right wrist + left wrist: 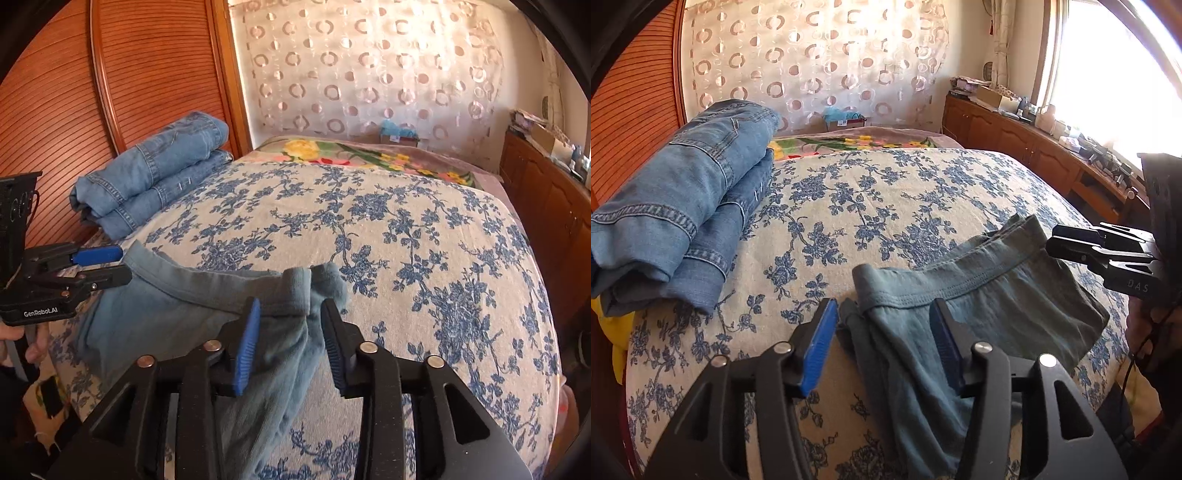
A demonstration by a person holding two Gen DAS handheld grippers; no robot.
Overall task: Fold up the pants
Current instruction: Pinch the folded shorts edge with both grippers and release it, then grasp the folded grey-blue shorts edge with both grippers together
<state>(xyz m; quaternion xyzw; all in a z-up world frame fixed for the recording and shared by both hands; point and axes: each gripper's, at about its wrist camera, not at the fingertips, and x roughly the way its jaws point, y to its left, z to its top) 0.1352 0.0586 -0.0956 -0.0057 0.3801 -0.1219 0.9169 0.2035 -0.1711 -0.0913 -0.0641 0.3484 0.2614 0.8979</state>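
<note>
A: Two grippers are noted at the near edge of the bed (923, 192). What step is in hand?

B: A fold of the grey-blue pants (997, 295) is judged just laid down; the cloth lies flat on the flowered cover, waistband side away from the cameras, and a release is under way. More folds are probably needed.

A: State of the tools?

B: Left gripper (882, 332): jaws part open, one corner of the pants lying loose between them, blue pads not pressed on it. Right gripper (290, 332): jaws narrower but also apart, the other corner bunched between them, no pinch seen.

A: Position of the cloth relative to the tools?

B: Pants are spanned from one gripper to the other, each corner under a pair of fingers.

A: Next move?

B: Both tools are to be drawn clear, then a fresh edge is to be gripped for another fold. Folded jeans (683, 206) are stacked well apart, at the far left by the headboard (147, 74).
</note>
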